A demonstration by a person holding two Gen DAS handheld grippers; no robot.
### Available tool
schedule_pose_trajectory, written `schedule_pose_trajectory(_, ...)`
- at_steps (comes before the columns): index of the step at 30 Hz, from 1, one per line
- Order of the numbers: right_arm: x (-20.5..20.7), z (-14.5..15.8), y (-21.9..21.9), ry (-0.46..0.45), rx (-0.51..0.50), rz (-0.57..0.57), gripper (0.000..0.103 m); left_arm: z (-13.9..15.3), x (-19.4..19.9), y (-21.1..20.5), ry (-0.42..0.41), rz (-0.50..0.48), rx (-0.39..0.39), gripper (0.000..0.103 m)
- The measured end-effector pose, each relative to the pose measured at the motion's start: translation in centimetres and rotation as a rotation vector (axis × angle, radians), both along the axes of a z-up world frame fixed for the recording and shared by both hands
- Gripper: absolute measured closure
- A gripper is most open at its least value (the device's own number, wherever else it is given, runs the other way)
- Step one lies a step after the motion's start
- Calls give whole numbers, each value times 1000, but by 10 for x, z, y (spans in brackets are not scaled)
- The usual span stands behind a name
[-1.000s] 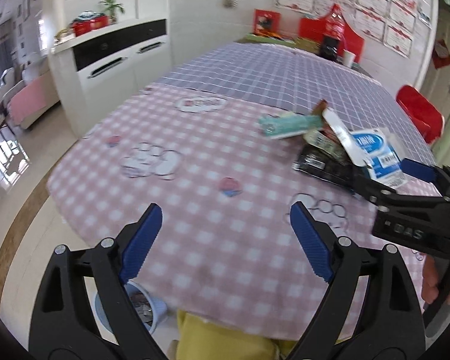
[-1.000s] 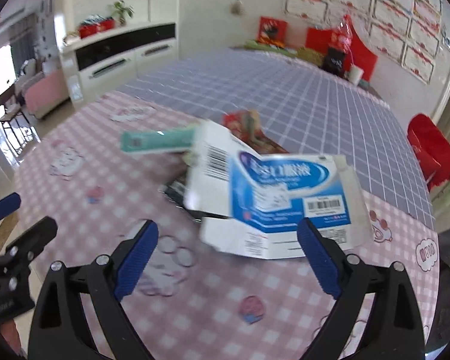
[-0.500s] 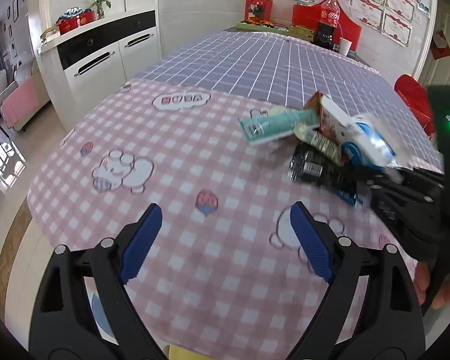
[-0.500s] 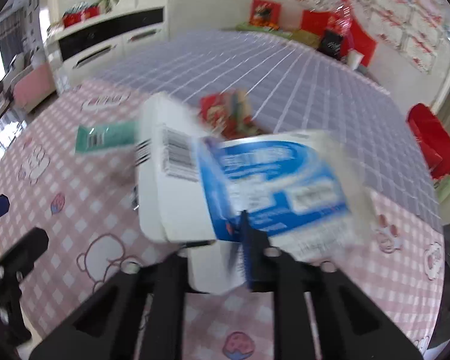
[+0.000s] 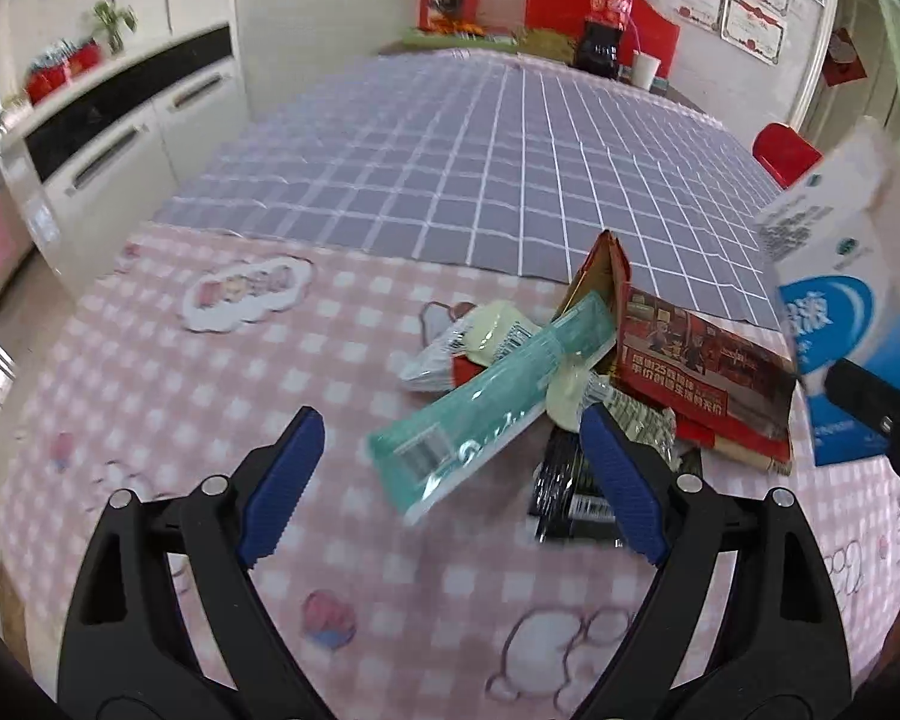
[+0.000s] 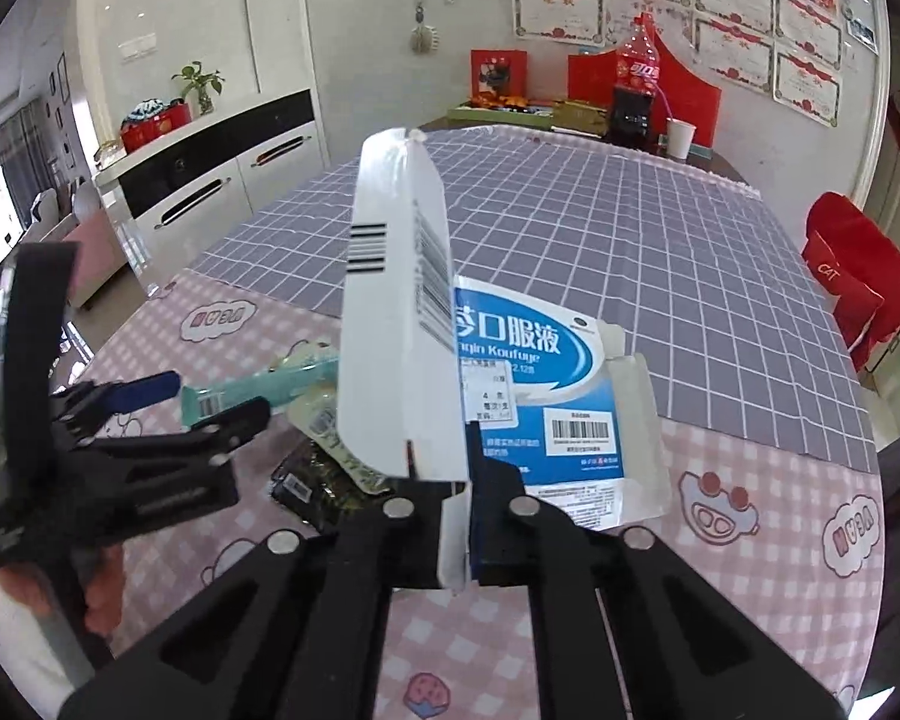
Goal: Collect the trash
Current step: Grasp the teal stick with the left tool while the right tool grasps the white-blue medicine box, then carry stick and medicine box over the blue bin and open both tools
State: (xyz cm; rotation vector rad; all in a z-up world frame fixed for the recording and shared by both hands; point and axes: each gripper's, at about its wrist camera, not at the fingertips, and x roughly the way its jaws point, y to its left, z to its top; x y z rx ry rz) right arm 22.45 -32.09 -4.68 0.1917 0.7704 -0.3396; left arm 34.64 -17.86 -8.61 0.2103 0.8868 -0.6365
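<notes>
A pile of trash lies on the pink checked tablecloth [image 5: 210,396]: a teal wrapper [image 5: 510,384], a red wrapper [image 5: 702,372], a black wrapper [image 5: 570,486] and a pale pouch [image 5: 498,330]. My left gripper [image 5: 450,420] hovers just in front of the pile. Its jaws are closing, and the teal wrapper's near end shows between the blue pads without touching them. My right gripper [image 6: 465,474] is shut on a flattened white and blue carton [image 6: 390,330], held up off the table to the right of the pile. In the left wrist view the carton [image 5: 840,276] stands at the right edge.
Past the pink cloth comes a purple grid cloth [image 5: 480,150]. A cola bottle [image 5: 606,18] and a paper cup [image 5: 645,69] stand at the table's far end. A white cabinet [image 5: 120,138] is on the left, a red chair [image 6: 852,276] on the right.
My right gripper has shut on the carton and lifted it off the pile, folded upward. My left gripper has moved from the table's near edge up to the trash pile.
</notes>
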Motion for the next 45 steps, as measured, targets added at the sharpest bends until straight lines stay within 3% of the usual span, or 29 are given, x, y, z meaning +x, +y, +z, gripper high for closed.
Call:
schedule_pose_trajectory(1,1,-1,-2,3,3,-1,99,-4,4,-2,14,-5,-5,44)
schedule_pose_trajectory(2,1,-1,-3,5,6,-2,99,-10,9,-4,45,-8,-3,56)
schedule_pose_trajectory(5,2,-2,-6,12,0,-13,99,-16,13,1,98,-1,-45,79)
schedule_pose_trajectory(6,2,-3,-7,14,3,-15,99,-15,11,4,90,12,-41,89)
schedule_pose_trajectory(7,2,-3,-7,14,7,-14,99,-14,8,7,67,27,-36,92)
schedule_pose_trajectory(21,-3,5,21,-23,41,70,99,22,-42,81,-77,126,-88,95)
schedule_pose_trajectory(28,2,18,60,-59,65,160,99,38,-60,133,-137,246,-70,95)
schedule_pose_trajectory(37,11,40,151,-88,68,389,99,56,-83,223,-191,455,-65,95)
schedule_pose_trajectory(45,22,36,256,-35,84,652,99,39,-107,310,-145,660,-54,95)
